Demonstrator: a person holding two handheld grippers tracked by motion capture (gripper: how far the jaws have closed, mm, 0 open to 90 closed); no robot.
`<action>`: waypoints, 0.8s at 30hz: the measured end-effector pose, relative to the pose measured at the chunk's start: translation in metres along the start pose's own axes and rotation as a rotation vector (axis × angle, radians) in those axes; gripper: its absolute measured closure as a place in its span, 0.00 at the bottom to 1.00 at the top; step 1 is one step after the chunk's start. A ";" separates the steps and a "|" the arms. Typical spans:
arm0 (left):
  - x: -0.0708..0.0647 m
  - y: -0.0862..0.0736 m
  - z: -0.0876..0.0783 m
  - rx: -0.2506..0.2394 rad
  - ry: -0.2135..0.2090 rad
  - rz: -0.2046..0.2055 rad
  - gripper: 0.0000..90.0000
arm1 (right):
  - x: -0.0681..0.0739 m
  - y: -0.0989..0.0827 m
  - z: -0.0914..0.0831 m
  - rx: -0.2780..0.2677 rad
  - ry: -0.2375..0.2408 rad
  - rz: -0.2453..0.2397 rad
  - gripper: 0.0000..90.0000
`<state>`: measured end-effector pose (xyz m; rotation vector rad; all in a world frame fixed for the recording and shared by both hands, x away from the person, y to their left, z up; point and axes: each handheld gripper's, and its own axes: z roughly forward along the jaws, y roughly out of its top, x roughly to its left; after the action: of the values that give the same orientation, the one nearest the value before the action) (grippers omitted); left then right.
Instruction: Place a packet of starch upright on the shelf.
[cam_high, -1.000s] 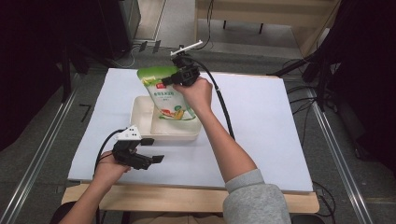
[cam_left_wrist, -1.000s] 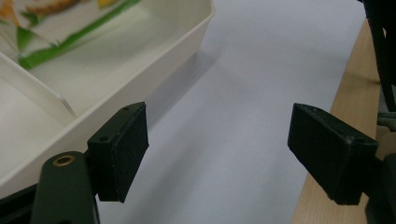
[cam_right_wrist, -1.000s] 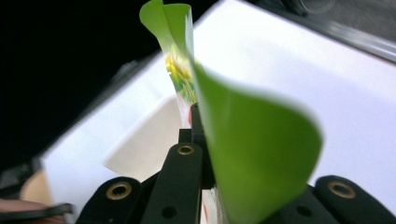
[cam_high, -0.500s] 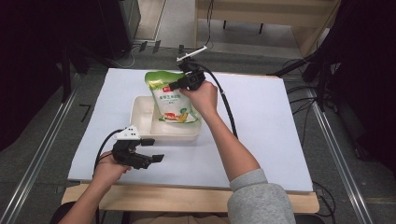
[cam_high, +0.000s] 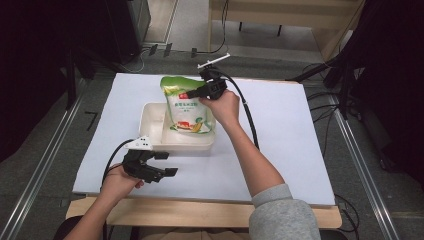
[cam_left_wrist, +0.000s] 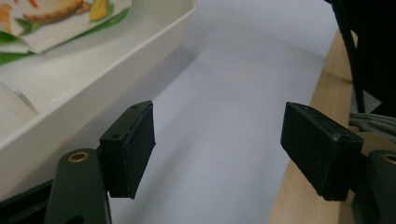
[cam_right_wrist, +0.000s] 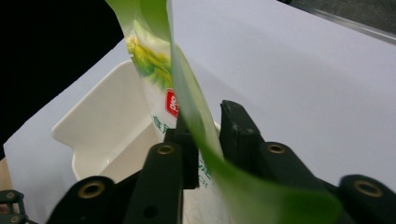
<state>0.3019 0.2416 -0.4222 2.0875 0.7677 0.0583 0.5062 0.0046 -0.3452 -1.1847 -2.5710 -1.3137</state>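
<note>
A green and white snack bag (cam_high: 187, 107) stands with its bottom in the shallow white tray (cam_high: 155, 117) and leans against the tray's far right side. My right gripper (cam_high: 192, 93) is at the bag's upper right edge. In the right gripper view the bag's green edge (cam_right_wrist: 154, 56) runs between the jaws of that gripper (cam_right_wrist: 208, 135); they have just been opening, and a gap shows on one side. My left gripper (cam_high: 167, 164) hovers open by the tray's near corner, with nothing between its pads (cam_left_wrist: 133, 149).
White paper (cam_high: 280, 130) covers the table, with bare room right of the tray. The wooden table edge (cam_left_wrist: 327, 93) lies close to the left gripper. The right gripper's cable (cam_high: 247, 115) trails over the paper. Dark equipment and metal rails flank the table.
The right hand has carried the bag rightward and down, so its bottom now sits in the tray. The left hand has stayed where it was.
</note>
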 end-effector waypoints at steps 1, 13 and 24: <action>0.000 0.000 0.000 -0.005 0.003 0.004 0.30 | -0.001 0.000 -0.001 -0.007 0.001 0.000 0.79; 0.001 0.000 -0.004 0.010 0.038 0.010 0.26 | -0.011 -0.008 -0.035 -0.019 -0.013 -0.008 0.59; 0.002 0.001 -0.006 0.009 -0.006 0.006 0.23 | -0.012 -0.031 -0.068 -0.041 0.019 -0.018 0.57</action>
<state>0.3018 0.2466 -0.4182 2.0979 0.7591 0.0524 0.4745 -0.0615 -0.3260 -1.1525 -2.5591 -1.3808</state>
